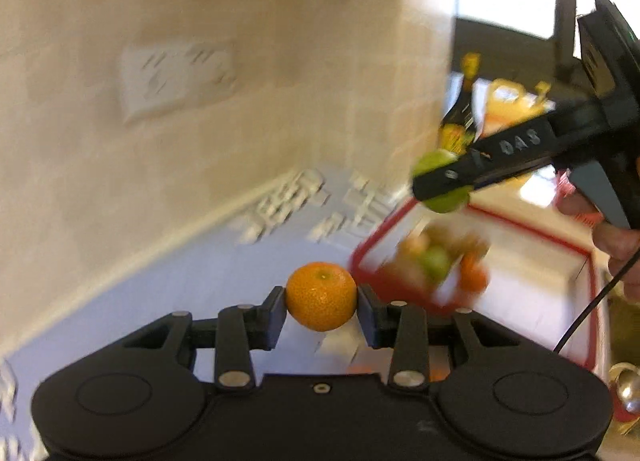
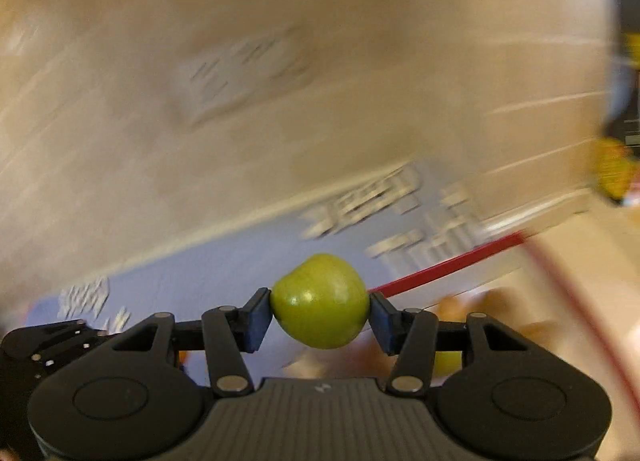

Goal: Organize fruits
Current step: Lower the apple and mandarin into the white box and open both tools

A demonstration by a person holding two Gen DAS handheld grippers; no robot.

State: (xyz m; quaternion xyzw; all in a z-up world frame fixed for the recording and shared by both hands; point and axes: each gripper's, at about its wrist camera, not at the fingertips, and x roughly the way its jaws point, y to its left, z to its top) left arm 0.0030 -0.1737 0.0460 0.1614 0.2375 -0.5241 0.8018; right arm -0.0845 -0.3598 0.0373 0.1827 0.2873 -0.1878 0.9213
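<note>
— What's the biggest thing in sight?
— The beige tiled wall (image 1: pixel 240 61), then the lilac patterned table (image 1: pixel 200 285) beneath it.
— And the red-rimmed tray (image 1: pixel 532 233)?
— On the table to the right, with blurred fruits (image 1: pixel 440 261) piled at its near corner.
— The claws?
— The right gripper (image 2: pixel 320 315) pinches a green apple (image 2: pixel 320 301), held above the tray's edge. The left gripper (image 1: pixel 321 307) pinches an orange mandarin (image 1: pixel 321 296) in the air over the table, just left of the tray.
</note>
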